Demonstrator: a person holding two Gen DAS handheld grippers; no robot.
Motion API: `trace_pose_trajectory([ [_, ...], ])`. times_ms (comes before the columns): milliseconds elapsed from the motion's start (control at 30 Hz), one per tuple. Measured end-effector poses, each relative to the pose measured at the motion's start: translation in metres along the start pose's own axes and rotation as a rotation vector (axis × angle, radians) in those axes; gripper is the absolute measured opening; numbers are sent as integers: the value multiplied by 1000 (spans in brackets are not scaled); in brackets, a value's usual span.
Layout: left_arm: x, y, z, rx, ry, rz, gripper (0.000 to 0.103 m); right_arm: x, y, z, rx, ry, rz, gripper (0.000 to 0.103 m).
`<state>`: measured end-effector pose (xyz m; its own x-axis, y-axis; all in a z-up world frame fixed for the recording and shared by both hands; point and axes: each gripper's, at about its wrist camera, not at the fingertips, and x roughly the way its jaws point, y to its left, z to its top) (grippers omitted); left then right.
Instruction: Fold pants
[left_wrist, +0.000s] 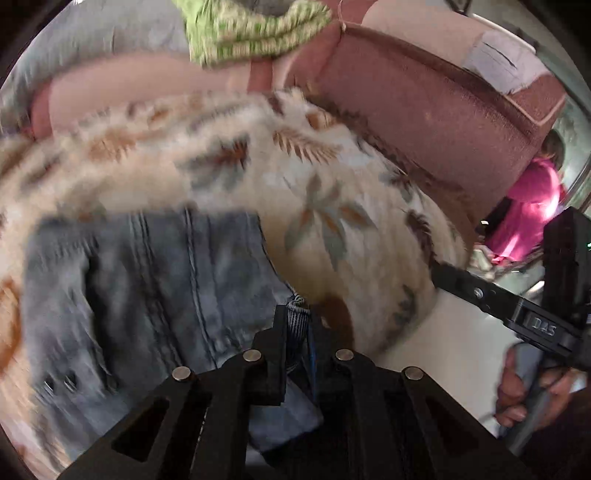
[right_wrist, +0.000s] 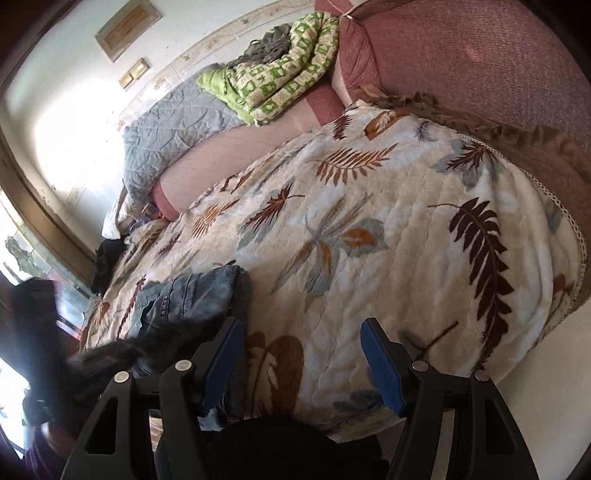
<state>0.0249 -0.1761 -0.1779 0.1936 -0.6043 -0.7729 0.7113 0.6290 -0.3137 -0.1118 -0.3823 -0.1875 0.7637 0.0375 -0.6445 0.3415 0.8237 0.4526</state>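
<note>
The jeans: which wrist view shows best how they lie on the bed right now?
The right wrist view: it is sharp and shows the jeans bunched on the leaf-print blanket. The left wrist view is motion-blurred, showing only close-up denim, with the left gripper shut on a fold.

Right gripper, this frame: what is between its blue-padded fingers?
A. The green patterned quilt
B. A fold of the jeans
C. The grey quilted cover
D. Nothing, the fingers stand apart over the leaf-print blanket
D. The right gripper is open, its blue pads wide apart with only the leaf-print blanket showing between them; the jeans lie off to its left, pinched by the left gripper.
</note>
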Motion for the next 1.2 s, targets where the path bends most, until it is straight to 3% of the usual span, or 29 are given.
trace_pose_trajectory([
  [67,-23,7,-3,22,-35,-4,18,1,6,0,-48,2,0,70],
  [100,-40,12,-5,34,-67,19,33,4,11,1,-69,10,5,70],
  [167,-65,26,-10,31,-130,107,56,13,20,2,-79,32,39,70],
  [200,-76,34,-13,27,-159,154,58,21,28,5,-74,59,85,70],
  [300,-93,61,-24,14,-168,253,58,46,49,13,-70,115,176,70],
  [433,-85,95,-40,-68,-117,330,58,91,72,35,-99,156,162,70],
  [567,-70,123,-49,-127,-67,340,58,138,85,52,-91,231,120,70],
  [700,-53,125,-61,-98,-14,354,58,172,96,56,-90,295,104,68],
  [800,-48,125,-66,-74,-4,363,58,174,119,51,-244,298,41,21],
  [900,-42,123,-62,-52,8,370,58,163,135,53,-334,248,15,17],
  [1100,-23,120,-46,-63,19,400,66,163,137,70,-345,189,-21,18],
  [1167,-21,121,-47,-65,12,413,70,191,125,60,-344,264,-79,29],
  [1200,-23,122,-48,-75,17,421,74,204,118,54,-346,306,-112,42],
])
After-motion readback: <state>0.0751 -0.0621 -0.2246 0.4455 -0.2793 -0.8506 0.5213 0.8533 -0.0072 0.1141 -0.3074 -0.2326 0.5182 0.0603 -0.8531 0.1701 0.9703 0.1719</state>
